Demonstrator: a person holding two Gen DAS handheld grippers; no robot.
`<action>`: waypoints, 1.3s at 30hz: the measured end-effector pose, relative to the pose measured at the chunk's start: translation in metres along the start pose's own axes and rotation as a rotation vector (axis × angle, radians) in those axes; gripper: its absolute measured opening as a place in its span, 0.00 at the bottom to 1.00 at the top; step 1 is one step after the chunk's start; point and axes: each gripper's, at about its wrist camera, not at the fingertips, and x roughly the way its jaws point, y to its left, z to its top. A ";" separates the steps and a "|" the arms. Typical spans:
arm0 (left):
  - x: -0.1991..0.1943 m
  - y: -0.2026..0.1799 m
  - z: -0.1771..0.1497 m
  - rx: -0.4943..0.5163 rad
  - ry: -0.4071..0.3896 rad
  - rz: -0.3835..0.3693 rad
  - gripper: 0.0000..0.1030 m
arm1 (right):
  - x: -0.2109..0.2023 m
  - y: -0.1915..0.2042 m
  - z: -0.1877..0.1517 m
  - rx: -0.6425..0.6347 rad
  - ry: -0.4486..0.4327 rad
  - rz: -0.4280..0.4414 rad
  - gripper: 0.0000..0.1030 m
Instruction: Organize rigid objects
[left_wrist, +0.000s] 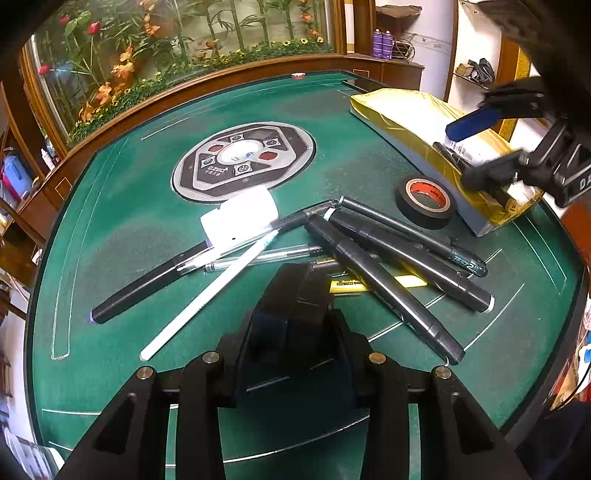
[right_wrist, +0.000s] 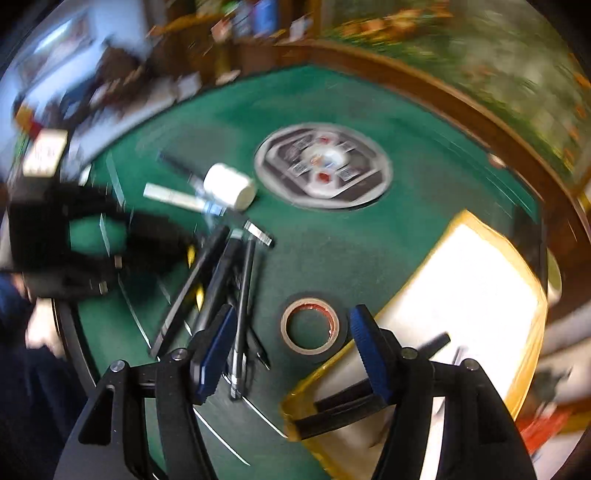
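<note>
Left gripper (left_wrist: 295, 328) clamps a black box, low over the pen pile on the green table (left_wrist: 122, 229). Three black markers (left_wrist: 402, 258) lie side by side, slanting near-right to far-left. One white pen (left_wrist: 207, 295) crosses them. One tape roll (left_wrist: 426, 201) sits beside the yellow box (left_wrist: 406, 122). Right gripper (right_wrist: 295, 347) hangs spread and empty.

The left wrist view sits low and close over the near edge of the green table (left_wrist: 122, 221), facing across it toward the round hub (left_wrist: 243, 162) and the flower mural beyond. The right wrist view, heavily blurred, looks down from higher up on the box (right_wrist: 461, 295) side, facing the hub (right_wrist: 323, 166) from another angle. Both share the hub, the tape roll (left_wrist: 426, 201) (right_wrist: 310, 325), the pens (left_wrist: 388, 258) (right_wrist: 221, 280) and the box (left_wrist: 413, 114).
</note>
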 end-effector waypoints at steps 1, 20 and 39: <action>0.000 0.000 -0.001 -0.003 0.000 0.002 0.39 | 0.004 0.000 0.002 -0.031 0.025 -0.002 0.62; 0.004 0.000 -0.002 -0.032 0.016 -0.023 0.39 | 0.077 0.003 0.020 -0.297 0.354 -0.007 0.69; 0.000 0.015 -0.008 -0.161 -0.012 -0.062 0.31 | 0.013 0.010 0.004 0.168 -0.060 -0.055 0.60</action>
